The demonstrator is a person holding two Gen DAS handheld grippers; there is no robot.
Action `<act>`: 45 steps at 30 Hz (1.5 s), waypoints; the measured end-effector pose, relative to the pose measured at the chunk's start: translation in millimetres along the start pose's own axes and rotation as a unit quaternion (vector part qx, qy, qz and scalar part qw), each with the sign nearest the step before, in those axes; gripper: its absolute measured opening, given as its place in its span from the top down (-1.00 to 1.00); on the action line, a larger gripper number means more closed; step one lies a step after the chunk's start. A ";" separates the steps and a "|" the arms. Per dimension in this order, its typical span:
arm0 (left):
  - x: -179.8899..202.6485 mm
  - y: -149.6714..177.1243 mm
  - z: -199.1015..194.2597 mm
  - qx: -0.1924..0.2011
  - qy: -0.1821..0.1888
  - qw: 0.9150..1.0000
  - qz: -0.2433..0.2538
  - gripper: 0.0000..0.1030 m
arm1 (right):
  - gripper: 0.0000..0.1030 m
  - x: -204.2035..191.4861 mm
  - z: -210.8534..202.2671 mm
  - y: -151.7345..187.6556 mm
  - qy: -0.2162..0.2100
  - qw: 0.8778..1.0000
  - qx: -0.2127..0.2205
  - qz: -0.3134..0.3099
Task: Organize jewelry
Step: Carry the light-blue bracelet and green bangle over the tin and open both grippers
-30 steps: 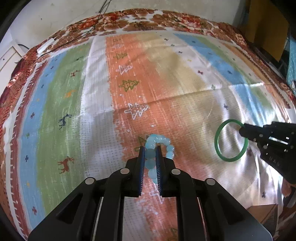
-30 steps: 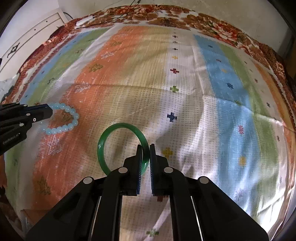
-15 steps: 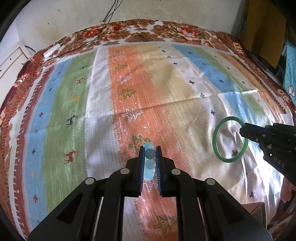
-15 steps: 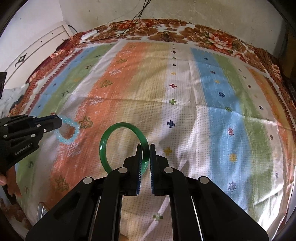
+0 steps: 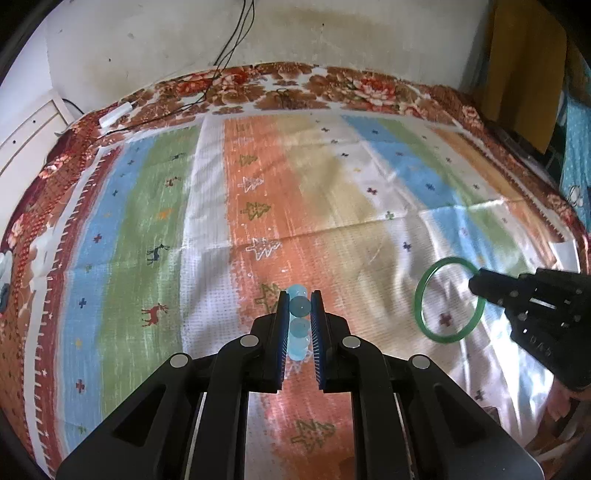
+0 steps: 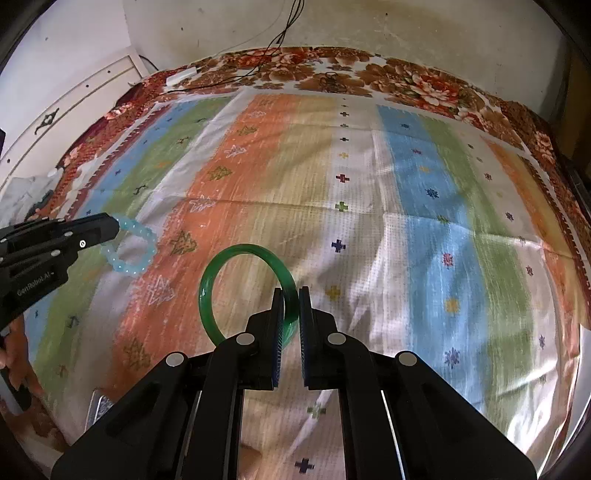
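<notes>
Both grippers hold jewelry above a striped cloth (image 5: 207, 229).
The left gripper (image 5: 299, 295) is clamped on a light blue bead bracelet (image 5: 298, 306), seen edge-on between its pads; its loop hangs free in the right wrist view. The right gripper (image 6: 291, 291) is pinched nearly fully closed on a green bangle's (image 6: 210, 284) rim, ring standing upright, clear of the cloth.

Striped cloth (image 5: 332, 206) lies wide open, nothing on it betw the wall (image 6: 406, 26) and both grippers. Only clutter: cables (image 5: 229, 55) and a small white block (image 5: 116, 112) at far left edge. Left gripper (image 5: 299, 295) w/ bead bracelet (image 6: 135, 245) and right gripper (image 6: 291, 291) w/ green bangle (image 6: 221, 273) hang well apart, clear gap betw them.
</notes>
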State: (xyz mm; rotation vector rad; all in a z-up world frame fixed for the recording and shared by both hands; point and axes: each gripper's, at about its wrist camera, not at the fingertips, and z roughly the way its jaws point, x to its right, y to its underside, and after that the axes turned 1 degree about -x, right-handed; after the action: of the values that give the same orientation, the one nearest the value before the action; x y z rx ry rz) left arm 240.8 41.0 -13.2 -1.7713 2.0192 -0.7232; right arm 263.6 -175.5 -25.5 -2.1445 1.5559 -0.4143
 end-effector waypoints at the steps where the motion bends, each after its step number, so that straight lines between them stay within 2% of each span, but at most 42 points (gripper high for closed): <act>1: -0.4 0.3 -2.7 0.003 0.001 1.000 -0.003 0.79 | 0.83 -0.7 -2.9 1.2 -0.001 1.000 0.002 -0.002; 8: 3.0 7.6 -15.1 0.008 0.005 1.000 -0.003 0.79 | 0.83 -5.1 -17.6 7.6 0.000 1.000 0.013 -0.008; 17: 6.1 18.3 -49.8 0.044 0.017 0.999 -0.019 0.79 | 0.83 -13.9 -42.1 20.7 -0.013 0.999 0.026 -0.024; 24: 22.2 31.6 -63.5 0.051 0.010 0.999 -0.003 0.79 | 0.83 -16.6 -58.4 33.2 -0.018 0.999 0.038 -0.027; 38: 38.9 52.6 -95.0 0.077 0.015 0.997 -0.004 0.79 | 0.83 -15.9 -82.0 56.6 -0.029 0.998 0.047 -0.026; 45: 49.2 69.1 -104.8 0.077 0.021 0.997 0.003 0.79 | 0.83 -19.7 -90.1 71.2 -0.031 0.998 0.044 -0.036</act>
State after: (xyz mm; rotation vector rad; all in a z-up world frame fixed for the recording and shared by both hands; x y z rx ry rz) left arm 117.5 13.1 33.6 -1.6735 1.9376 -0.8959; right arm 155.4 -191.8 14.3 -2.1296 1.4049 -0.4272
